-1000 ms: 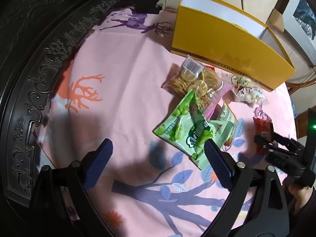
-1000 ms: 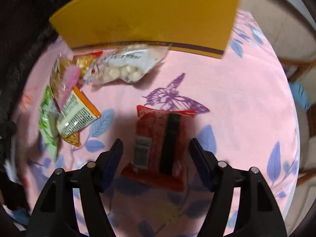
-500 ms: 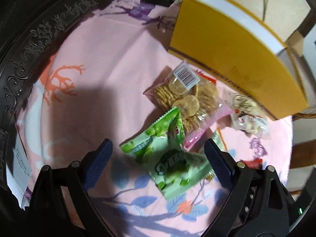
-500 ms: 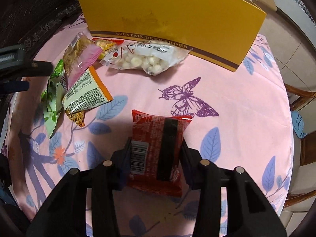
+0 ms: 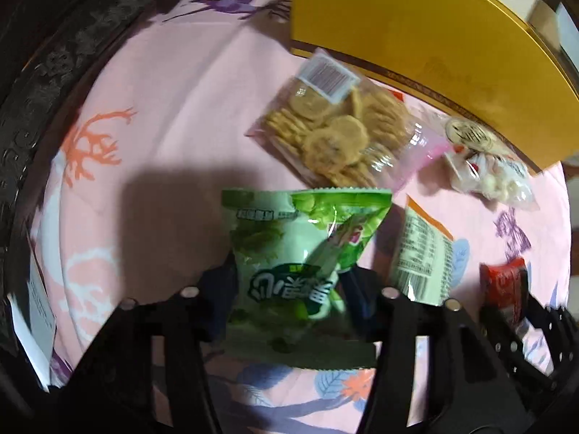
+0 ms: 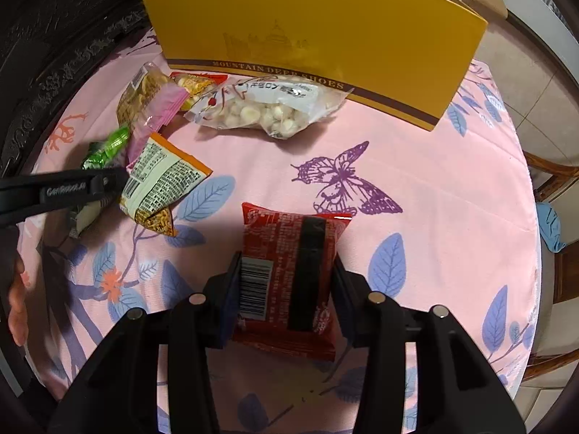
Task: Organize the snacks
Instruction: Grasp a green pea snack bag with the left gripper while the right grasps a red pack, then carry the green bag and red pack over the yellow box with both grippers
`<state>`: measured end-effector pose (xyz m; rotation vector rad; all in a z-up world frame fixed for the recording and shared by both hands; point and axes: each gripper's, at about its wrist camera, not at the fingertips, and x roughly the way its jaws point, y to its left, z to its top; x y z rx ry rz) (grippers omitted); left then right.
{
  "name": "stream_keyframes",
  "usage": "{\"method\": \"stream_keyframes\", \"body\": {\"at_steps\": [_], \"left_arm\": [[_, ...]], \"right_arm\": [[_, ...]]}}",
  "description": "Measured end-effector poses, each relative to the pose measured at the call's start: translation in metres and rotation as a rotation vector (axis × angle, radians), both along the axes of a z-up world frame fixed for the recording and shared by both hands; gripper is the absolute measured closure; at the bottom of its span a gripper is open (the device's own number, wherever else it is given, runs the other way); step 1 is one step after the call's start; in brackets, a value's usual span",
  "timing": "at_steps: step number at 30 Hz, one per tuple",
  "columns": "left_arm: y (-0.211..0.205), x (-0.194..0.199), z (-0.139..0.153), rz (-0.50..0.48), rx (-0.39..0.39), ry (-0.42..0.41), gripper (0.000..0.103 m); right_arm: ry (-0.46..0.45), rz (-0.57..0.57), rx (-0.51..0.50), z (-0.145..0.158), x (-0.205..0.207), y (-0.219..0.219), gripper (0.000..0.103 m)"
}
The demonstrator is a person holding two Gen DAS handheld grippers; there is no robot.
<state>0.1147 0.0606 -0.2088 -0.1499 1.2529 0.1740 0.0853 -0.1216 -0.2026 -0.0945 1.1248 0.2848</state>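
Observation:
A green snack bag (image 5: 289, 253) lies on the pink patterned tablecloth (image 5: 173, 108). My left gripper (image 5: 287, 285) points down over it, jaws closing, and both pads press the bag's sides. In the right wrist view the same bag (image 6: 108, 148) shows behind a left finger (image 6: 90, 186). My right gripper (image 6: 286, 282) is shut on a red snack packet (image 6: 286, 253) with a barcode and a black stripe. That packet (image 5: 503, 285) also shows at the right edge of the left wrist view.
A tall yellow shoe box (image 6: 325, 36) stands at the back. Before it lie a clear cracker bag (image 5: 333, 133), a clear bag of white candies (image 6: 267, 108) and an orange-and-white packet (image 6: 163, 177). Dark carved wood (image 5: 36, 90) borders the left. A hand (image 6: 16, 289) shows at far left.
My left gripper came down over the green bag and its wide jaws narrowed onto it. The right jaws closed on the red packet a moment earlier and have held it since.

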Motion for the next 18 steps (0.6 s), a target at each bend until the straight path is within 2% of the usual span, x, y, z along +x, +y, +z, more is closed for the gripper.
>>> {"method": "stream_keyframes", "body": {"at_steps": [3,6,11,18], "left_arm": [[-0.001,-0.005,0.003,-0.039,-0.008,-0.004,0.061],[0.001,-0.016,0.012,-0.046,-0.044,-0.009,0.062],[0.001,-0.041,0.034,-0.084,-0.056,-0.049,0.062],[-0.018,-0.053,0.073,-0.155,-0.069,-0.124,0.062]], "right_arm": [[0.001,-0.001,0.015,0.0,0.001,-0.003,0.058],[-0.003,-0.002,0.042,0.005,-0.001,-0.007,0.058],[-0.048,0.008,0.052,0.025,-0.009,-0.01,0.058],[-0.111,0.019,0.082,0.059,-0.018,-0.01,0.058]]}}
